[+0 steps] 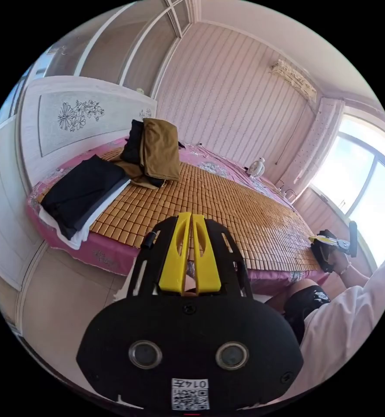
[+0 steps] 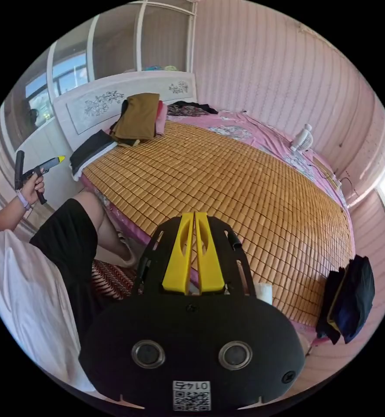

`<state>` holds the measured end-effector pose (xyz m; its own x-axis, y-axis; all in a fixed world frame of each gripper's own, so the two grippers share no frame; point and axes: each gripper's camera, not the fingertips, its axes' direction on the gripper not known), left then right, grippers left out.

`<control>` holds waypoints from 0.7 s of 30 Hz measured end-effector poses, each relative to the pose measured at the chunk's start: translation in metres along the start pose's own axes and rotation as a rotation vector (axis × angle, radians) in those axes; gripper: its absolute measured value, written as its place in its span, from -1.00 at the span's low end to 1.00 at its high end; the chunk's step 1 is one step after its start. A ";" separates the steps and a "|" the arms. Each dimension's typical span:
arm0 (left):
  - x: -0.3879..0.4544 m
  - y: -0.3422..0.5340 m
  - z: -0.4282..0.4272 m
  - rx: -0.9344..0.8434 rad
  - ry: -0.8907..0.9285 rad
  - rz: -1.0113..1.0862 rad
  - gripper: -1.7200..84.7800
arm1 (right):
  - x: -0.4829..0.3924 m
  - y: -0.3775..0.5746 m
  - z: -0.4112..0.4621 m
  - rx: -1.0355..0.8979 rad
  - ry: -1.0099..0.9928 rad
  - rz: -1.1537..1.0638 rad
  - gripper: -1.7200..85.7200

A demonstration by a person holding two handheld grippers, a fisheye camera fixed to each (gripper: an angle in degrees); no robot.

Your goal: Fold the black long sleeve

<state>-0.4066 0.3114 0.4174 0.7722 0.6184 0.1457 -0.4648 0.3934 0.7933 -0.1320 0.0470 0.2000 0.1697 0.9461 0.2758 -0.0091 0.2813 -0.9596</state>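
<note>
With both the left gripper (image 1: 191, 217) and the right gripper (image 2: 194, 215) empty, jaws together, above the bed (image 2: 227, 182), folding has not started; the next move is fetching the dark garment (image 2: 351, 299) hanging at the bed's foot-end corner.

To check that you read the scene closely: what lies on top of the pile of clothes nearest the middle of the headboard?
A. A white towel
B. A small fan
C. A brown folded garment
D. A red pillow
C: a brown folded garment tops that pile by the headboard, also seen in the right gripper view.
</note>
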 end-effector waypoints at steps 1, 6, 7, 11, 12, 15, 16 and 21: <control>-0.017 0.012 -0.009 -0.006 -0.024 -0.036 -0.92 | -0.008 -0.009 0.009 -0.005 -0.036 -0.024 -0.96; -0.084 0.056 -0.040 0.006 -0.085 -0.195 -0.86 | -0.079 -0.078 0.076 -0.050 -0.313 -0.193 -0.95; -0.098 0.064 -0.047 0.015 -0.120 -0.216 -0.85 | -0.087 -0.085 0.083 -0.054 -0.335 -0.213 -0.95; -0.144 0.079 -0.058 0.023 -0.182 -0.300 -0.84 | -0.136 -0.140 0.132 -0.099 -0.444 -0.306 -0.88; -0.160 0.081 -0.061 0.045 -0.190 -0.333 -0.84 | -0.150 -0.157 0.147 -0.116 -0.468 -0.326 -0.86; -0.199 0.076 -0.063 0.103 -0.210 -0.400 -0.81 | -0.188 -0.199 0.189 -0.149 -0.513 -0.395 -0.82; -0.213 0.071 -0.062 0.121 -0.225 -0.416 -0.80 | -0.197 -0.208 0.198 -0.153 -0.515 -0.408 -0.81; -0.261 0.041 -0.042 0.162 -0.241 -0.470 -0.74 | -0.282 -0.294 0.276 -0.151 -0.475 -0.440 -0.75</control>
<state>-0.6456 0.1950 0.3868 0.9666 0.2209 -0.1304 0.0121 0.4685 0.8834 -0.4488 -0.2584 0.4199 -0.3269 0.7256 0.6055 0.1057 0.6647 -0.7396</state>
